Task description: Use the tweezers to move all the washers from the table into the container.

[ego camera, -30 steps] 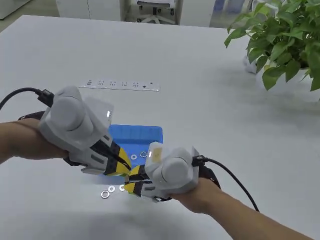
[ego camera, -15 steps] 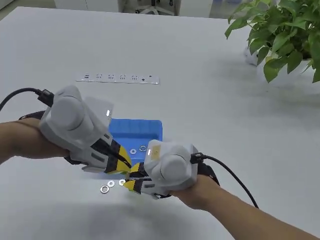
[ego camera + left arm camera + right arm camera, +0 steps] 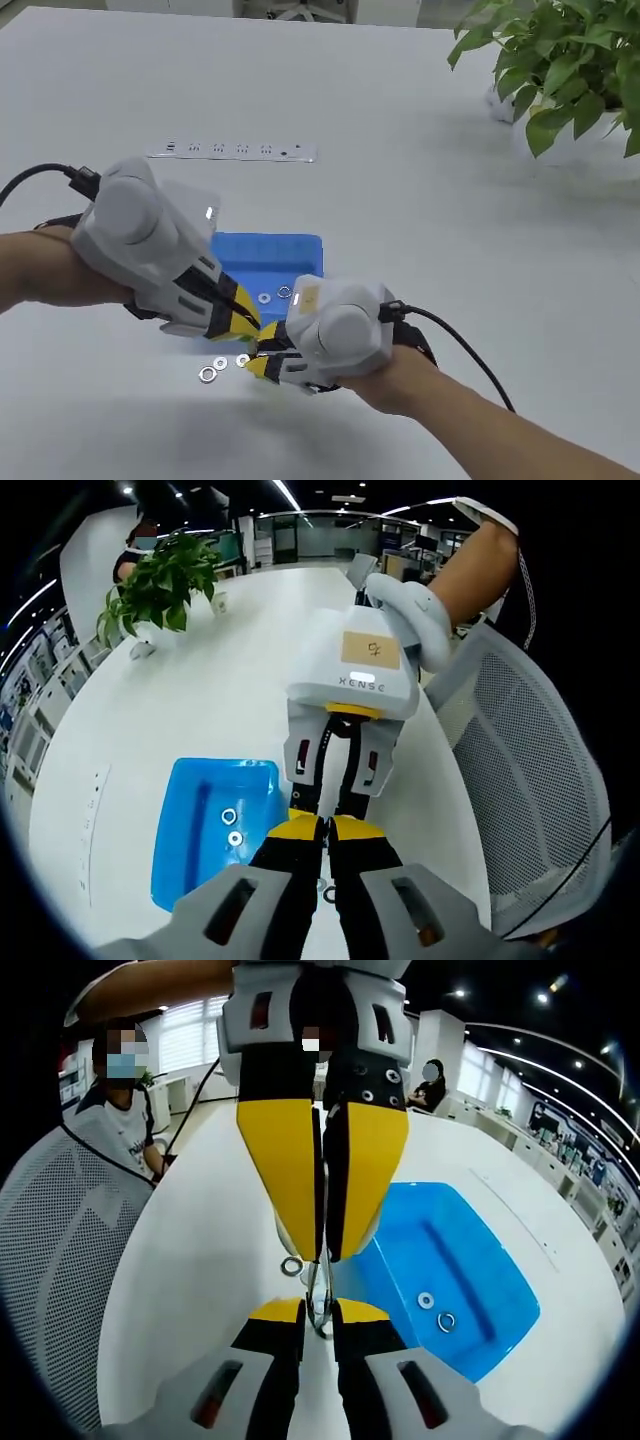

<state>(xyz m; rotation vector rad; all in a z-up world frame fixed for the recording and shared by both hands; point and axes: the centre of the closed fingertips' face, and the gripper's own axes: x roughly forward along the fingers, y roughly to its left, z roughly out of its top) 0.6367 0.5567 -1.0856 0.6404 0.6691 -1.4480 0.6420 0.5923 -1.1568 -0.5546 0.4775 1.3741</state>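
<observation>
I'm clamping left tongs (image 3: 328, 825) and right tongs (image 3: 318, 1310) tip-to-tip on the tweezers (image 3: 320, 1282) | probably steadying them for aiming | washers (image 3: 207, 375) lying on the bench (image 3: 450, 200) just beside the container (image 3: 500, 1290)

Looks like a smooth, matt white top on the table (image 3: 420, 200), barely any shine. Blue plastic for the tray (image 3: 300, 250), glossy along its walls. Bright bare metal on the washers (image 3: 207, 375), same for the thin tweezers (image 3: 320, 1300). Matt white plastic shells on the left gripper (image 3: 250, 328) and right gripper (image 3: 258, 366), with yellow-and-black jaws, more satin than shiny. Black rubbery-looking cable (image 3: 478, 365). Open pale mesh cloth on the chair (image 3: 540, 770).
</observation>
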